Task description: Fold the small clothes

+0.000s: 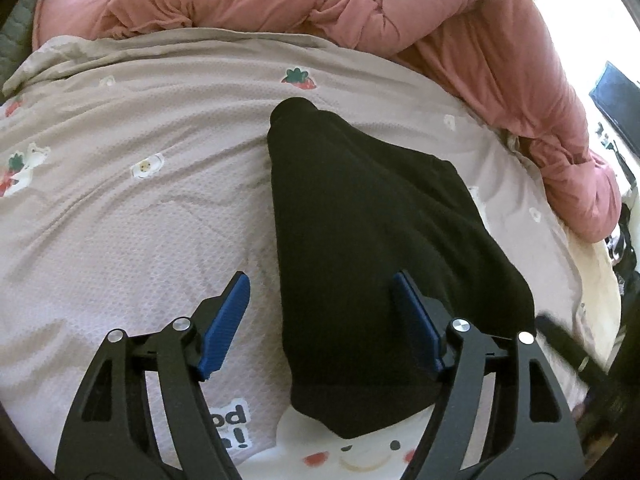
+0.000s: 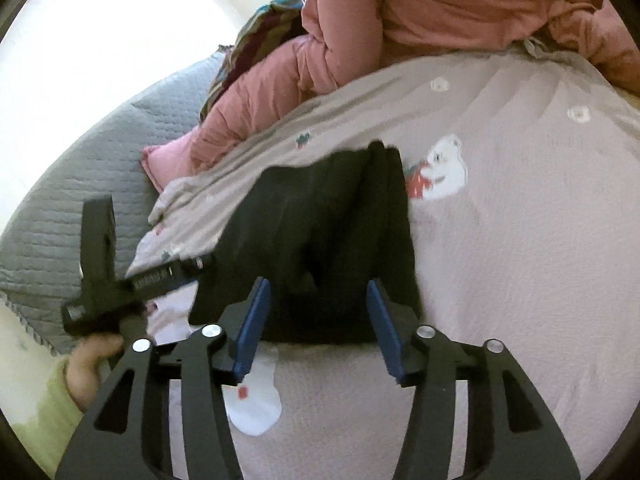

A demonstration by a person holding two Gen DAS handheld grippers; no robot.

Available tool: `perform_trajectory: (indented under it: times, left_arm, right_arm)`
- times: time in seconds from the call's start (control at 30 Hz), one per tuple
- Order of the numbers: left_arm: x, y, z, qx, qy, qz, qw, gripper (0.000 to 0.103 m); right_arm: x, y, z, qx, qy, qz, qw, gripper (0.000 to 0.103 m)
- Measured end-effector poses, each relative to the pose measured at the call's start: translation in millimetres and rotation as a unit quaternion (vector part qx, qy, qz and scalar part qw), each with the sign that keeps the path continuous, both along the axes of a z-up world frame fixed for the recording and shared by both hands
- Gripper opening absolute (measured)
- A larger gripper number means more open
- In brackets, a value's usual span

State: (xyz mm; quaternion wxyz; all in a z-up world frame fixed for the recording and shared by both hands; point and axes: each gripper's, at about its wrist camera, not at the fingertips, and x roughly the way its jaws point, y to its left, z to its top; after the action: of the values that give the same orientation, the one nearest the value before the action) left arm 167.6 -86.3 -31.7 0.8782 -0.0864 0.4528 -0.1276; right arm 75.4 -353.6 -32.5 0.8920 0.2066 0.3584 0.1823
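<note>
Black garment (image 1: 360,232) lies folded, wrinkled, on pale printed blanket (image 1: 140,220).

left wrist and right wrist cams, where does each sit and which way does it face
Left wrist: on the left gripper, looking down along its open fingers at the black garment on the bedspread.
Right wrist: on the right gripper, open, facing the same garment; a hand holding the other gripper shows.
Shared: garment, bedspread, pink quilt.

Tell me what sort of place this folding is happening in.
Most likely a bedroom, on a bed: the black garment lies on a pale cartoon-print sheet, with a bunched pink quilted duvet behind it and a grey quilted mattress pad at the edge.
</note>
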Motion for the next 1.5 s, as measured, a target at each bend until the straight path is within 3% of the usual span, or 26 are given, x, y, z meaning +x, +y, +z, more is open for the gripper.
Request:
perform_trajectory:
  times: [0.1,0.3,0.53,0.6,0.77,0.9,1.03,1.27,1.5]
  left_arm:
    - [-2,0,0,0.005,-0.005,-0.002,1.0,0.066]
    - [-5,-2,1,0.009,-0.011,-0.004,0.9999,0.066]
    - [-7,-3,1,0.013,-0.016,-0.006,0.9998,0.066]
    - [-6,-3,1,0.014,-0.017,-0.007,0.9997,0.066]
    - [-7,-4,2,0.019,-0.02,-0.006,0.9996,0.066]
    - [-8,-6,4,0.024,-0.022,-0.006,0.9995,0.066]
    - [-9,-6,4,0.024,-0.024,-0.007,0.9994,0.066]
    - [-12,-9,8,0.024,-0.028,-0.016,0.9992,0.066]
    - [-17,-16,12,0.018,-0.031,-0.035,0.9988,0.066]
  right_arm:
    - [26,-7,4,0.012,0.016,0.003,1.0,0.062]
    - [80,-5,-4,0.019,0.076,0.014,0.997,0.063]
    - [108,4,-18,0.005,0.106,0.027,0.994,0.062]
    - [110,4,-21,0.008,0.109,0.023,0.994,0.058]
    - [107,10,-18,-0.001,0.092,0.035,0.995,0.037]
    - [105,20,-15,-0.038,0.071,0.047,0.996,0.03]
    - [106,22,-19,-0.044,0.06,0.051,0.996,0.019]
    - [93,18,-2,-0.049,0.001,0.049,0.998,0.014]
    - [90,5,2,-0.061,-0.001,0.038,0.997,0.009]
